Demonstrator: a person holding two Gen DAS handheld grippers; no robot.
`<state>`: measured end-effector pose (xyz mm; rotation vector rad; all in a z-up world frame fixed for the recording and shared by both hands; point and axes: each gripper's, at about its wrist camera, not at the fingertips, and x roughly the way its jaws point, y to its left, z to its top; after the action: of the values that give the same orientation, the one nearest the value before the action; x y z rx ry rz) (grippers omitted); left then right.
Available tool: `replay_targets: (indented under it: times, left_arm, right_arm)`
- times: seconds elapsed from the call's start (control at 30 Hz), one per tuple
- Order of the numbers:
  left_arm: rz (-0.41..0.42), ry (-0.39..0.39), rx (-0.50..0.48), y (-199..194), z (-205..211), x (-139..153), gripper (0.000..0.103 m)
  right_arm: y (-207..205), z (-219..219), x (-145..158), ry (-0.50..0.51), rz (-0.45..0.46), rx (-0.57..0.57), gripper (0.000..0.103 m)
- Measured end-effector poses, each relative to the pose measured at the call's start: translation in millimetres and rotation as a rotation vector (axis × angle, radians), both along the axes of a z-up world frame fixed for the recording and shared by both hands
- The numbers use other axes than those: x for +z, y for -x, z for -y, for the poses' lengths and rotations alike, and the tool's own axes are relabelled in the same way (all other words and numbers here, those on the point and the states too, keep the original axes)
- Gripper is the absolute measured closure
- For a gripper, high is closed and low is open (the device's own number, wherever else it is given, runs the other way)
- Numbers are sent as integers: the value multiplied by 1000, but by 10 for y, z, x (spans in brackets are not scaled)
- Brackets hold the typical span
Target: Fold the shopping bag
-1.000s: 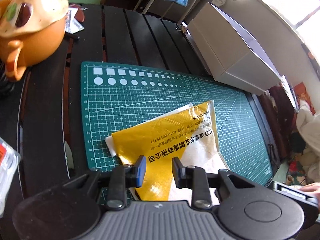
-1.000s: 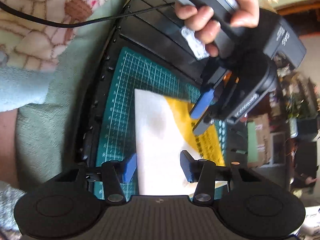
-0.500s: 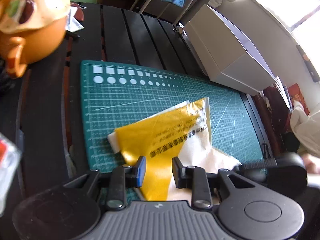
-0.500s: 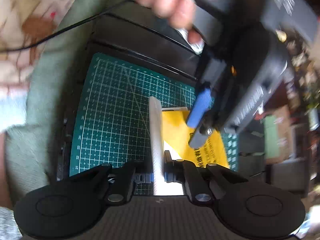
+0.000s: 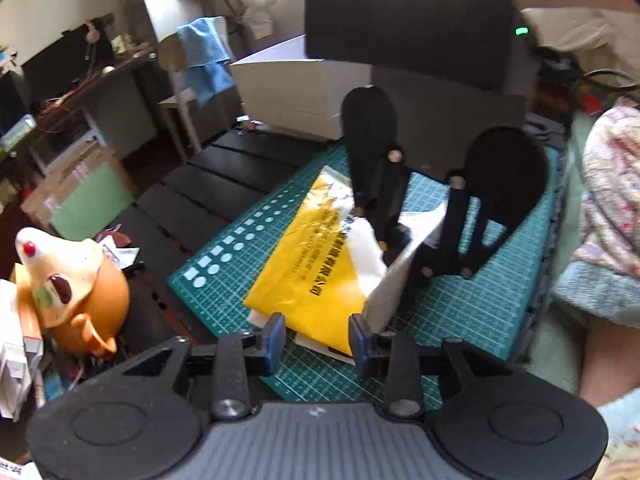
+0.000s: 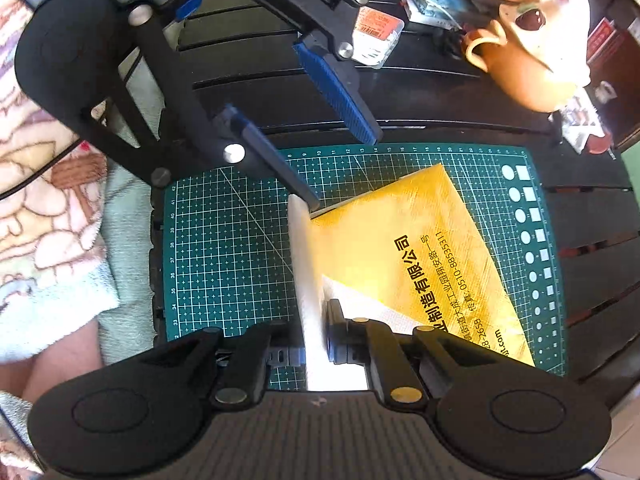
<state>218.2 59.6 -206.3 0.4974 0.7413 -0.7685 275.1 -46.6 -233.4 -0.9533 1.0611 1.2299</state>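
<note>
The yellow woven plastic shopping bag with black print and a white underside (image 6: 404, 248) lies partly folded on the green gridded cutting mat (image 6: 232, 248), which rests on the dark slatted table (image 6: 420, 92). The right tongs (image 6: 316, 344) are clamped tight on the bag's white edge, which stands lifted off the mat. The left tongs (image 5: 316, 338) are opening, their blue pads either side of the bag's yellow corner without pressing it. An orange ceramic animal-shaped pot (image 5: 76, 284) sits beside the mat.
</note>
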Motion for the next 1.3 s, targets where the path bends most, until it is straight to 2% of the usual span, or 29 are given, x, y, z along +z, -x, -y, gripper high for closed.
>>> replay_targets:
  times: [0.07,0.13,0.2,0.27,0.33,0.37,0.43,0.47,0.53,0.67,0.73,0.77,0.8,0.87,1.0,1.1,1.2,1.3]
  left_arm:
    - [-40,65,-40,0,-86,44,68]
    - [-40,96,-87,-9,-25,30,67]
    - [-19,59,-129,-14,96,-46,62]
    - [-36,29,-152,-50,189,-149,61]
    - [-117,-13,-136,-171,287,-335,62]
    - [-146,-31,-120,-213,314,-406,67]
    - [-132,-22,-91,-242,299,-441,81]
    - [-151,-8,-64,-296,281,-444,85]
    - [-196,28,-30,-355,245,-446,86]
    - [-212,59,-25,-380,162,-464,89]
    - [-206,58,-28,-363,142,-469,89]
    - [-202,58,-31,-361,131,-476,89]
    - [-200,60,-33,-361,121,-475,89]
    - [-198,62,-35,-367,125,-475,89]
    - [-194,68,-42,-339,201,-467,89]
    - [-211,91,-35,-374,170,-472,89]
    - [-213,104,-38,-372,149,-468,89]
    - [-223,121,-34,-380,127,-464,89]
  right_arm:
    - [-55,1,-37,-4,-15,1,93]
    - [-116,2,-82,-8,-23,6,93]
    - [-119,11,-83,-11,-27,10,93]
    - [-102,32,-71,-17,-35,6,93]
    - [-108,47,-66,-24,-44,-6,93]
    - [-114,57,-61,-28,-46,-9,93]
    - [-122,79,-52,-39,-51,-21,92]
    - [-117,93,-51,-48,-51,-29,92]
    - [-102,124,-46,-64,-46,-42,91]
    - [-12,219,41,-102,4,-28,82]
    - [56,346,141,-137,59,-11,71]
    - [101,443,182,-149,107,1,60]
    - [166,578,214,-148,171,27,58]
    - [233,769,217,-125,240,60,58]
    - [243,1169,158,-137,293,37,62]
    - [157,1300,85,-202,264,-19,71]
    - [26,1338,-4,-287,216,-66,73]
    - [-86,1309,-104,-330,167,-75,73]
